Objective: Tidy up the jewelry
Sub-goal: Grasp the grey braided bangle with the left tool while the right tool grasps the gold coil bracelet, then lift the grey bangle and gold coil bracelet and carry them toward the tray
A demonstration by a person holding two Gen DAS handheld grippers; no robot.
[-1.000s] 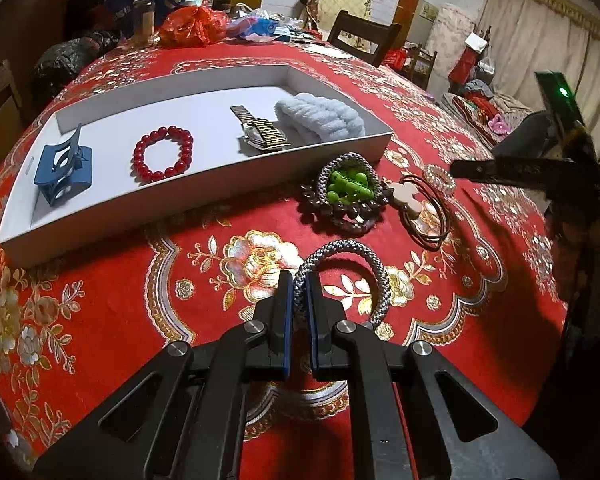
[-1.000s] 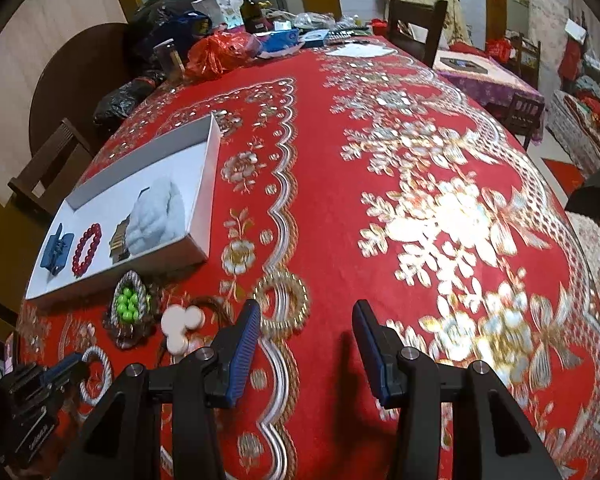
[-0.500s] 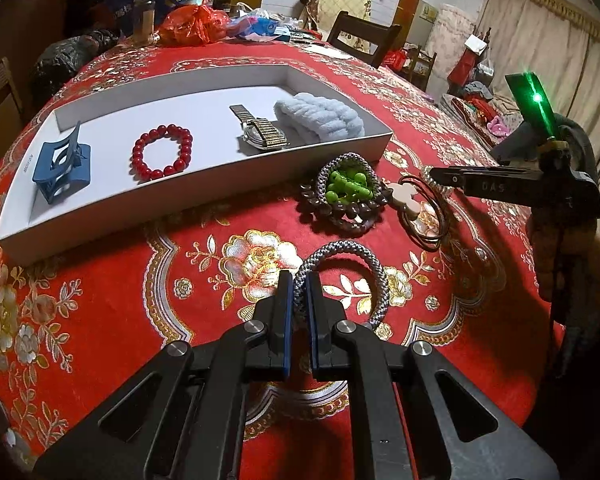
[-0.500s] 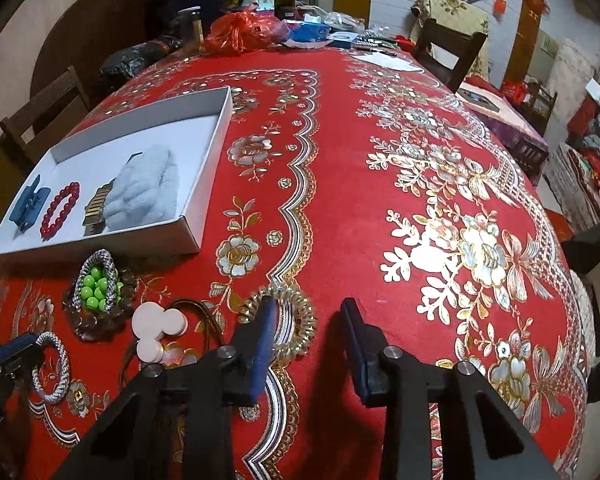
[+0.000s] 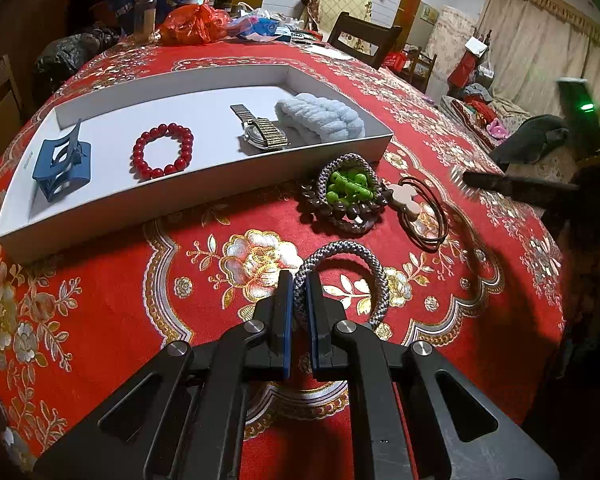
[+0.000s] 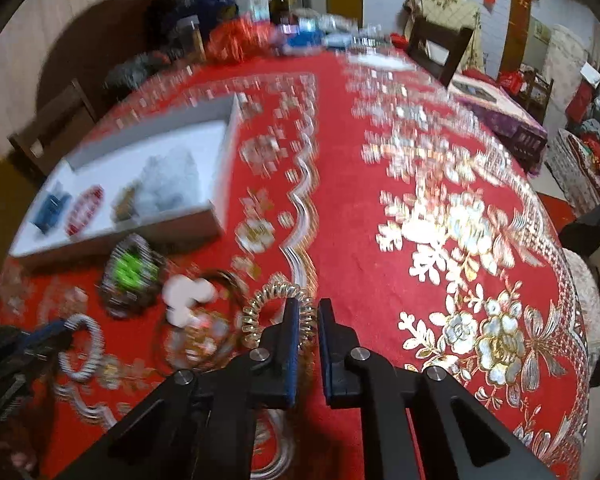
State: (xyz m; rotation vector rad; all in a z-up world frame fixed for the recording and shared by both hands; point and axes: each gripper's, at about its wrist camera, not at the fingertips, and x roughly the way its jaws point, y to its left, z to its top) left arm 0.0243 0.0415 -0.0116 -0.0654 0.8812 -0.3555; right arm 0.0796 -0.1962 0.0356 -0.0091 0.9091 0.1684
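The left hand-held gripper pinches the near side of a grey braided hair band, which lies on the red flowered cloth of the bench with its loop open toward the far side. Beyond it sits a small pile of bead bracelets, green among brown ones, ringed by a second braided band, and just to their right a brown cord with a pale clover-shaped charm. The white tray behind them holds, from left to right, a blue claw clip, a red bead bracelet, a metal-strapped watch and a pale blue fluffy scrunchie touching the watch. In the blurred right wrist view, the right hand-held gripper is closing its jaws, with the right side of a gold spiral hair tie between them; whether the pads already press on it cannot be told.
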